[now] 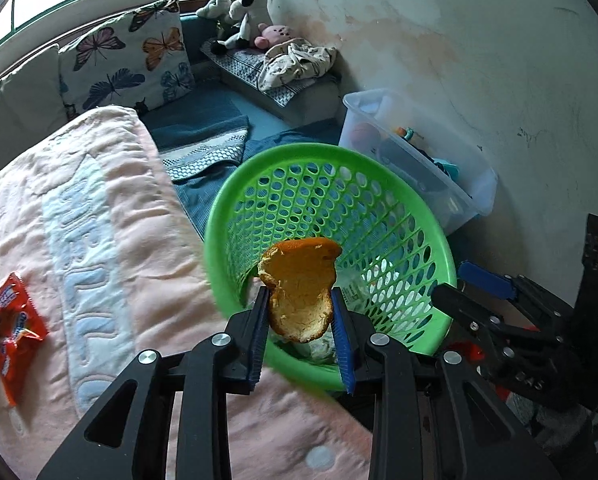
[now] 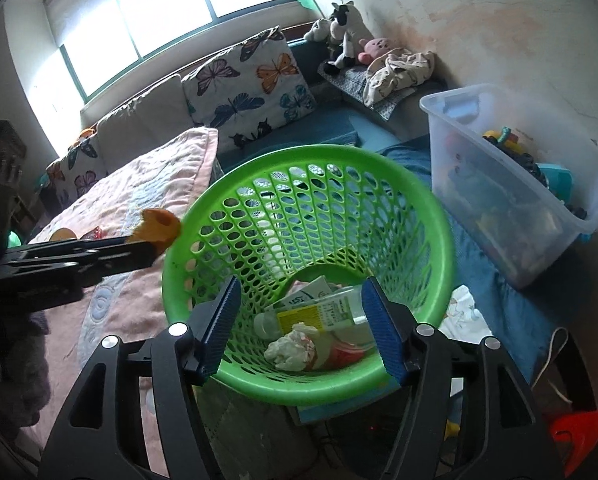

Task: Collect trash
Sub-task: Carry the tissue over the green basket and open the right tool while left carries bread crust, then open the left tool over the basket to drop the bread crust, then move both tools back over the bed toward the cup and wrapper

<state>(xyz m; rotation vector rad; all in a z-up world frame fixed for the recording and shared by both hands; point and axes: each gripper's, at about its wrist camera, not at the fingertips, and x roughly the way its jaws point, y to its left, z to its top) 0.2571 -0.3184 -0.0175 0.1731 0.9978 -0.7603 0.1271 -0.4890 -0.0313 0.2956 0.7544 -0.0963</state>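
My left gripper [image 1: 301, 298] is shut on an orange peel [image 1: 301, 292] and holds it over the near rim of a green perforated basket [image 1: 427, 224]. In the right wrist view the peel [image 2: 157, 228] hangs at the basket's left rim [image 2: 171, 268]. My right gripper [image 2: 301, 292] is open, its blue pads on either side of the basket's near rim. Inside the basket lie a clear plastic bottle [image 2: 319, 312], crumpled tissue [image 2: 291, 346] and paper scraps. A red snack wrapper [image 1: 13, 332] lies on the pink blanket [image 1: 99, 240] at the left.
A clear storage bin of toys [image 2: 511, 184] stands right of the basket by the wall. A butterfly pillow [image 1: 127, 56], plush toys [image 1: 247, 12] and a crumpled cloth [image 1: 295, 60] lie behind on the blue bedding. A white cloth [image 2: 463, 312] lies by the basket.
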